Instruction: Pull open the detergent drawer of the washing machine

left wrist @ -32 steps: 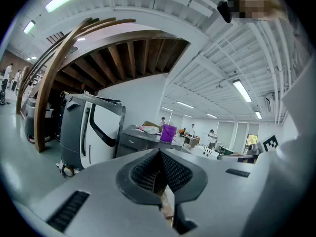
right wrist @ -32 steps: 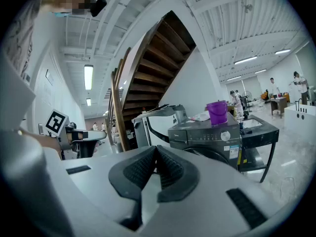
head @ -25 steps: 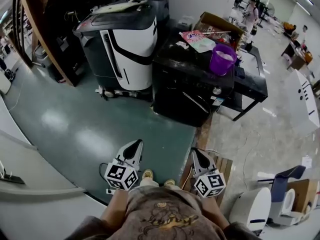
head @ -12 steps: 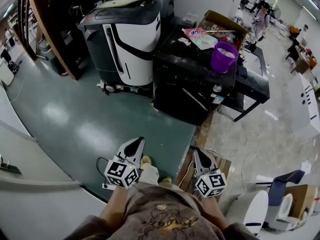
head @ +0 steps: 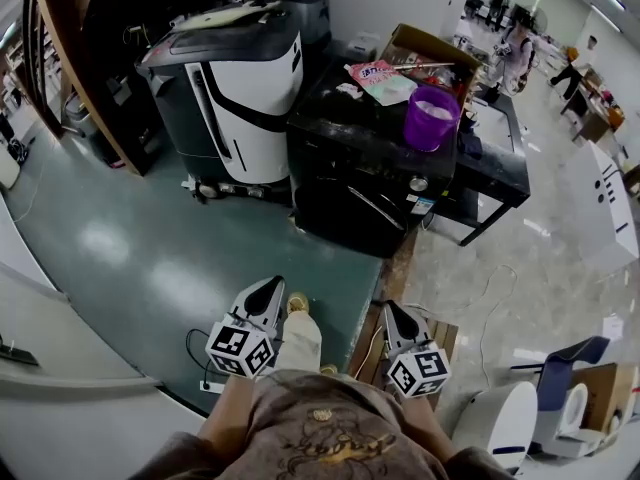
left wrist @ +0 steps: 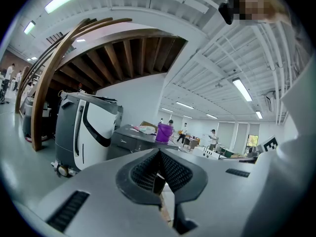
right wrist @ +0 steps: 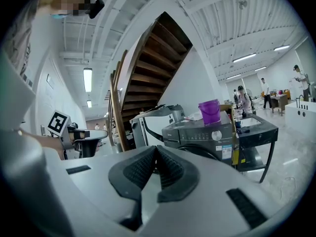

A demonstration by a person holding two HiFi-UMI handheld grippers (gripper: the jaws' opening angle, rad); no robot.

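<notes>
While held well apart from washing machine (head: 370, 168), left gripper (head: 268, 288) and right gripper (head: 392, 310) with jaws together, empty. Risk: arriving unopened, bumping detergent drawer (right wrist: 174, 132), toppling purple bucket (head: 430, 118) on top.

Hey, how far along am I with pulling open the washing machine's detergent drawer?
Nothing is done yet: the detergent drawer looks flush on the washing machine, which stands well ahead of you with a purple bucket on top. In hand: nothing; the left tool and right tool are both shut and empty. Left: walk up, grip the drawer, pull it out.
</notes>
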